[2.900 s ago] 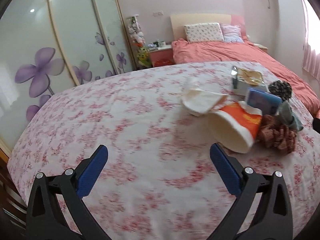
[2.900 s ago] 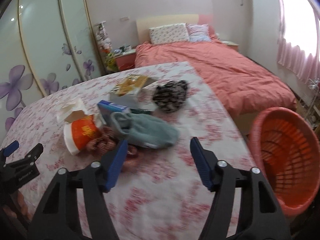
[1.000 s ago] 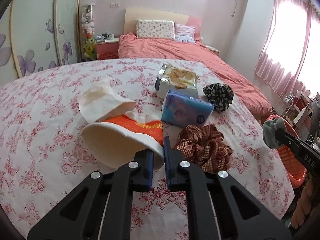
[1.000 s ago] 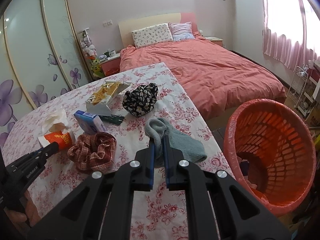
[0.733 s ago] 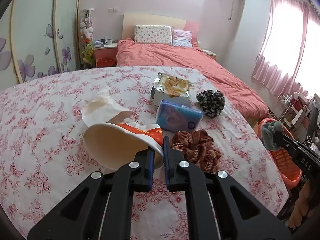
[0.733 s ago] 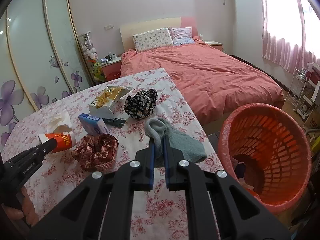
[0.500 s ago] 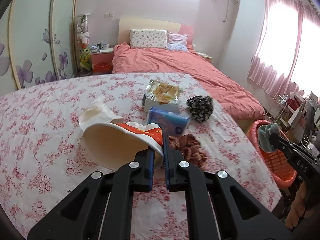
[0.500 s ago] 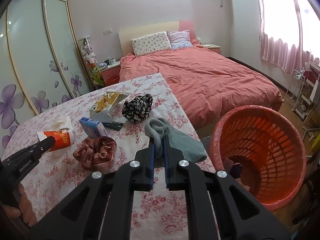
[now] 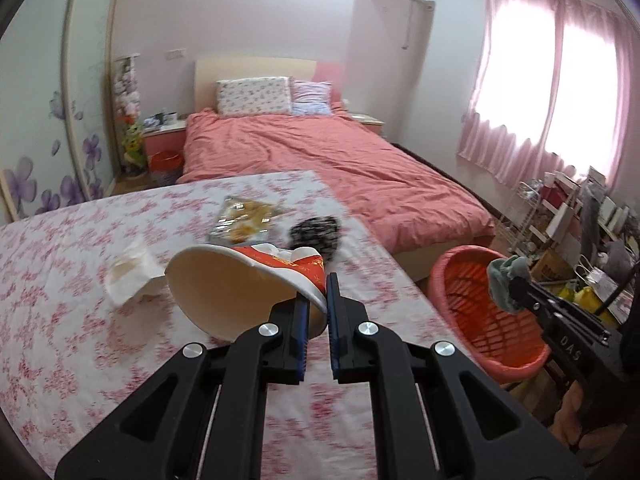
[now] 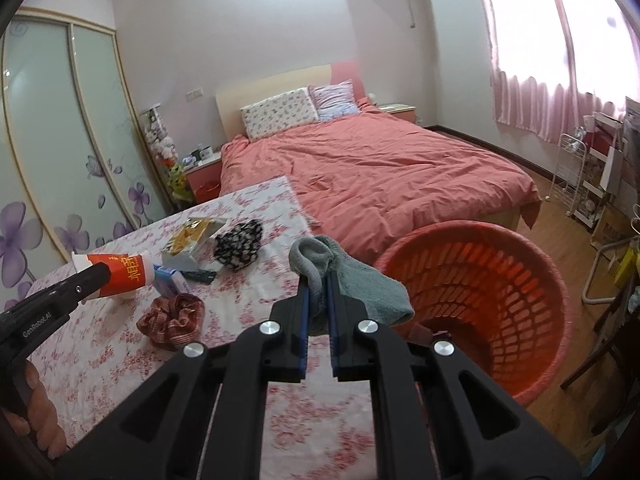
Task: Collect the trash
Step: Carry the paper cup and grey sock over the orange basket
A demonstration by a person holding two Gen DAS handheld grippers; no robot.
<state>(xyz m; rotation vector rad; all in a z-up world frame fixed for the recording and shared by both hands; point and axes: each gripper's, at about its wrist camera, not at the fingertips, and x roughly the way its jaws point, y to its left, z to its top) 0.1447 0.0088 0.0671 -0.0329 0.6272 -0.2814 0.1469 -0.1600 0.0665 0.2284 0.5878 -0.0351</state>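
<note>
My left gripper (image 9: 317, 300) is shut on the rim of a red-and-white paper cup (image 9: 244, 284) and holds it lifted above the floral table (image 9: 80, 320); the cup also shows in the right wrist view (image 10: 124, 270). My right gripper (image 10: 318, 292) is shut on a grey sock (image 10: 356, 280) and holds it in the air beside the red basket (image 10: 480, 300). In the left wrist view the sock (image 9: 505, 276) hangs over the basket (image 9: 472, 312).
On the table lie a crumpled tissue (image 9: 128, 272), a snack packet (image 10: 192, 240), a black-and-white scrunchie (image 10: 238, 244), a blue pack (image 10: 170, 280) and a red checked scrunchie (image 10: 172, 320). A pink bed (image 10: 380, 176) stands behind. Shelves and a chair (image 10: 600, 280) stand right of the basket.
Both grippers closed on their items, lifted them off the table and have moved right toward the red basket. The sock now hangs by the basket's rim.
</note>
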